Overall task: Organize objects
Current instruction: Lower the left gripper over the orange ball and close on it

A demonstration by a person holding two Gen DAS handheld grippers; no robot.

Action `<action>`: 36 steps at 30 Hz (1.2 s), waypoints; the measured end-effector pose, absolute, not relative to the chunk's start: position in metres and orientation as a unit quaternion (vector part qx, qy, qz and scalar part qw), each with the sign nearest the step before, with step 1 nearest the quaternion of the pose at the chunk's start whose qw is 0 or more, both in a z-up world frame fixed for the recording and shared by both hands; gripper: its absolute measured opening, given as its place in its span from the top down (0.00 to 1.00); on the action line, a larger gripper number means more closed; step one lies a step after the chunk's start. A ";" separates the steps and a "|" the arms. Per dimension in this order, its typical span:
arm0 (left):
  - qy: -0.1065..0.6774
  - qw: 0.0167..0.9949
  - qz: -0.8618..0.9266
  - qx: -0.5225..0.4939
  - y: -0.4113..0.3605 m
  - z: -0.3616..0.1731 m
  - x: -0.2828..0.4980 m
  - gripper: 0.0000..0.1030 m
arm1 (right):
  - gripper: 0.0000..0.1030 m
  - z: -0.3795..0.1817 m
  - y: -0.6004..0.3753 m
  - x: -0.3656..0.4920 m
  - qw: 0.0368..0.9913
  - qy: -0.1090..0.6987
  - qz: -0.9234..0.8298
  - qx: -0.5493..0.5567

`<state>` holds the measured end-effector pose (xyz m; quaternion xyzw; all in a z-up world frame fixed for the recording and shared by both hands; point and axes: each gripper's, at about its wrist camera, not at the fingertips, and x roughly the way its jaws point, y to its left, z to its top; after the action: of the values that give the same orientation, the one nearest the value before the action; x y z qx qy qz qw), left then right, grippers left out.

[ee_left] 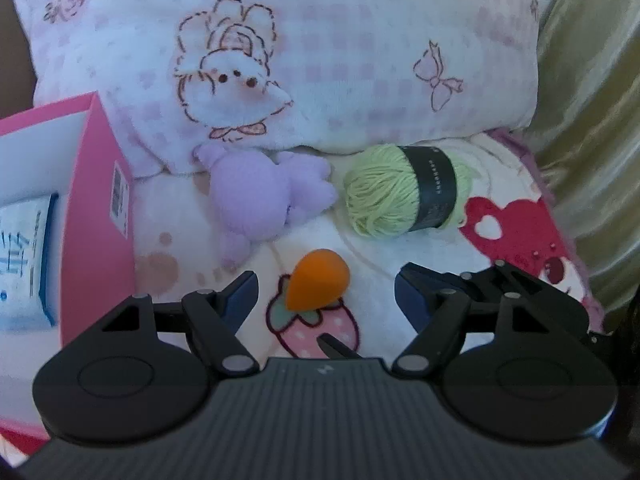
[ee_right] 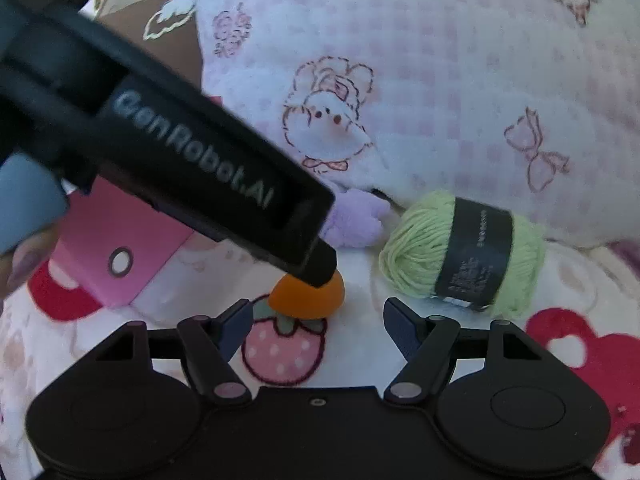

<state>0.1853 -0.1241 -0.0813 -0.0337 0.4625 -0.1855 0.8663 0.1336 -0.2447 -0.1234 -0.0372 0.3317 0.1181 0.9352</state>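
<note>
An orange egg-shaped sponge lies on a printed blanket, on a strawberry print. My left gripper is open, its fingers on either side of the sponge, not touching. Beyond lie a purple plush toy and a green yarn ball with a black label. In the right wrist view my right gripper is open just short of the sponge. The left gripper's black body crosses that view and hides part of the sponge and plush. The yarn lies to the right.
An open pink box holding a blue-and-white packet stands at the left; it also shows in the right wrist view. A pink checked pillow leans behind the objects. Gold fabric rises at the right.
</note>
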 end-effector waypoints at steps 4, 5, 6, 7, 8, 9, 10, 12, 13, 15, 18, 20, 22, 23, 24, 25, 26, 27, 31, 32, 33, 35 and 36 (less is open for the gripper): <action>0.468 0.861 -0.199 -0.018 -0.128 -0.093 0.191 0.31 | 0.26 -0.134 -0.252 0.140 0.942 0.322 0.096 -0.005; 0.472 0.859 -0.199 -0.012 -0.129 -0.096 0.191 0.33 | 0.26 -0.137 -0.255 0.140 0.941 0.324 0.094 0.009; 0.474 0.858 -0.198 -0.009 -0.130 -0.097 0.191 0.35 | 0.26 -0.139 -0.259 0.139 0.941 0.325 0.096 0.020; 0.475 0.857 -0.200 -0.008 -0.129 -0.099 0.191 0.37 | 0.26 -0.141 -0.261 0.135 0.941 0.324 0.098 0.027; 0.474 0.857 -0.203 -0.008 -0.128 -0.100 0.191 0.38 | 0.26 -0.143 -0.263 0.129 0.941 0.321 0.101 0.027; 0.473 0.857 -0.203 -0.008 -0.127 -0.100 0.191 0.39 | 0.26 -0.145 -0.263 0.124 0.942 0.318 0.103 0.025; 0.471 0.858 -0.203 -0.008 -0.126 -0.100 0.191 0.42 | 0.26 -0.147 -0.262 0.121 0.942 0.317 0.105 0.023; 0.465 0.861 -0.205 -0.007 -0.126 -0.100 0.191 0.47 | 0.26 -0.149 -0.255 0.118 0.942 0.314 0.120 0.007; 0.463 0.862 -0.206 -0.007 -0.126 -0.100 0.192 0.50 | 0.26 -0.149 -0.251 0.120 0.943 0.309 0.122 0.002; 0.469 0.858 -0.208 -0.009 -0.127 -0.103 0.194 0.56 | 0.27 -0.149 -0.243 0.124 0.946 0.299 0.126 -0.005; 0.484 0.854 -0.189 -0.004 -0.128 -0.112 0.200 0.60 | 0.28 -0.156 -0.233 0.129 0.944 0.316 0.085 -0.040; 0.483 0.855 -0.190 -0.009 -0.126 -0.115 0.202 0.65 | 0.31 -0.162 -0.229 0.127 0.942 0.319 0.080 -0.069; 0.478 0.855 -0.202 -0.017 -0.125 -0.115 0.202 0.73 | 0.31 -0.161 -0.230 0.127 0.945 0.311 0.080 -0.063; 0.474 0.855 -0.211 -0.018 -0.126 -0.115 0.203 0.78 | 0.31 -0.160 -0.232 0.128 0.946 0.310 0.080 -0.054; 0.466 0.855 -0.224 -0.022 -0.126 -0.114 0.202 0.80 | 0.31 -0.159 -0.233 0.129 0.947 0.308 0.079 -0.046; 0.460 0.855 -0.238 -0.032 -0.126 -0.113 0.202 0.83 | 0.32 -0.158 -0.235 0.130 0.948 0.306 0.078 -0.040; 0.463 0.851 -0.247 -0.039 -0.125 -0.113 0.202 0.83 | 0.34 -0.158 -0.236 0.130 0.949 0.304 0.075 -0.037; 0.470 0.845 -0.251 -0.047 -0.126 -0.113 0.203 0.84 | 0.37 -0.158 -0.237 0.130 0.949 0.304 0.074 -0.037; 0.495 0.823 -0.267 -0.081 -0.128 -0.116 0.206 0.84 | 0.51 -0.154 -0.240 0.127 0.950 0.300 0.077 -0.033; 0.498 0.821 -0.267 -0.081 -0.129 -0.117 0.206 0.84 | 0.51 -0.153 -0.241 0.127 0.950 0.300 0.076 -0.032; 0.497 0.822 -0.268 -0.076 -0.131 -0.116 0.206 0.84 | 0.52 -0.153 -0.242 0.127 0.950 0.302 0.076 -0.031; 0.494 0.824 -0.269 -0.067 -0.132 -0.114 0.205 0.84 | 0.53 -0.152 -0.244 0.126 0.951 0.298 0.078 -0.029; 0.494 0.824 -0.269 -0.064 -0.131 -0.112 0.205 0.84 | 0.53 -0.151 -0.244 0.126 0.951 0.299 0.079 -0.025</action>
<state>0.2051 -0.1314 -0.1122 -0.0645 0.4937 -0.2689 0.8245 0.1262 -0.2444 -0.1513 -0.0252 0.2990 0.0788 0.9507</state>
